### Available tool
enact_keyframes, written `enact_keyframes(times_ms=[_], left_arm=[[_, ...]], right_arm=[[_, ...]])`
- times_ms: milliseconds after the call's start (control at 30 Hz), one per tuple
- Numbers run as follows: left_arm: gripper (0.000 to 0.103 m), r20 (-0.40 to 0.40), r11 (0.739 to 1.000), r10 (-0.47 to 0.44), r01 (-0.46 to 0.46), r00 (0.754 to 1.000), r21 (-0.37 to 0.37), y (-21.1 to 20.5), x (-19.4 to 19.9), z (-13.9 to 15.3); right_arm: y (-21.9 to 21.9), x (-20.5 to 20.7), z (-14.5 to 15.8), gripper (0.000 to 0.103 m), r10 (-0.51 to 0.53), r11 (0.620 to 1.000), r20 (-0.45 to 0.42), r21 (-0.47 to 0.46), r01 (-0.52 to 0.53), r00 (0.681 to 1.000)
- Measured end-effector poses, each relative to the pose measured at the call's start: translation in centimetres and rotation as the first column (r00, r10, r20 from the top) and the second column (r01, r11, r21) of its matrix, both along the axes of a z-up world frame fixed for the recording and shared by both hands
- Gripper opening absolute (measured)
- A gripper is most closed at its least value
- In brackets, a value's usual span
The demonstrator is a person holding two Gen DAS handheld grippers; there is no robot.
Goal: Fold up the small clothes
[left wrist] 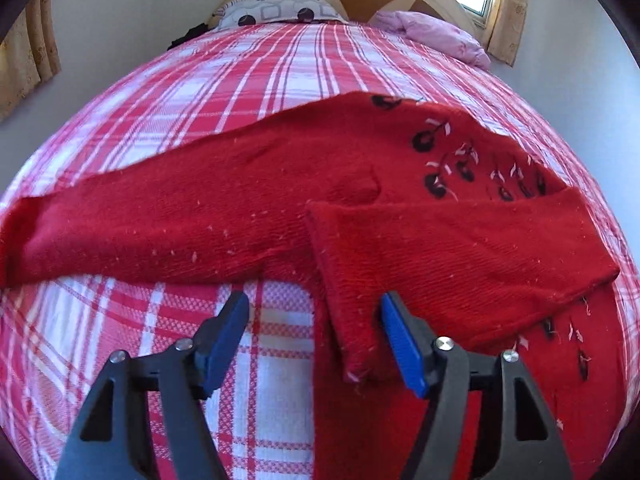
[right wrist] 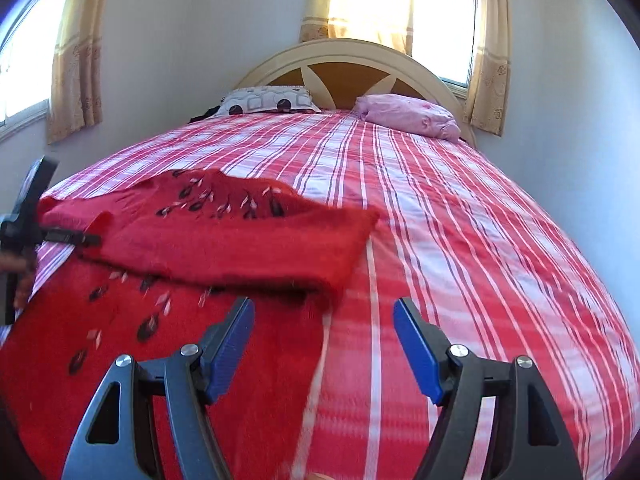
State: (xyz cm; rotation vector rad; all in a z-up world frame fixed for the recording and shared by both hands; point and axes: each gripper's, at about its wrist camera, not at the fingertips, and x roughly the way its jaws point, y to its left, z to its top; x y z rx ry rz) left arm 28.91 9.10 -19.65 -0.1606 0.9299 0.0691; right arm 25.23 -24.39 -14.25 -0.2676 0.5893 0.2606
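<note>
Seen from the left wrist, a red knit sweater (left wrist: 224,204) lies spread on a plaid-covered bed (left wrist: 256,68), one sleeve (left wrist: 452,256) folded across its body; the left gripper (left wrist: 314,338) hovers with jaws apart and holding nothing, the cuff just inside its right pad. The garment looks soft, light and limp, likely to sag and cling, so cuffs, hem or shoulder seams seem the best holds. The right wrist view shows the right gripper (right wrist: 324,346) equally open and empty over the sweater's edge, and alone shows the left tool (right wrist: 24,216) beside the garment, while only the left view shows the unfolded sleeve (left wrist: 76,224).
</note>
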Motion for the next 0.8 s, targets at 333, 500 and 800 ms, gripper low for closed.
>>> enact_keyframes(times_ms=[333, 500, 800], left_arm=[[0.078, 0.026, 1.0, 0.008, -0.009, 1.0, 0.018, 0.4, -0.6, -0.4], [0.078, 0.036, 1.0, 0.025, -0.025, 0.999, 0.01, 0.9, -0.9, -0.5], [0.08, 0.045, 0.999, 0.038, -0.039, 0.998, 0.007, 1.0, -1.1, -0.5]], right_arm=[[4.3, 6.6, -5.3, 0.074, 0.022, 0.997, -0.266, -0.06, -0.039, 0.964], [5.2, 5.6, -3.7, 0.074, 0.012, 0.99, -0.243, -0.131, -0.045, 0.97], [11.9, 4.6, -2.5, 0.074, 0.175, 0.98, -0.26, -0.044, -0.193, 0.95]])
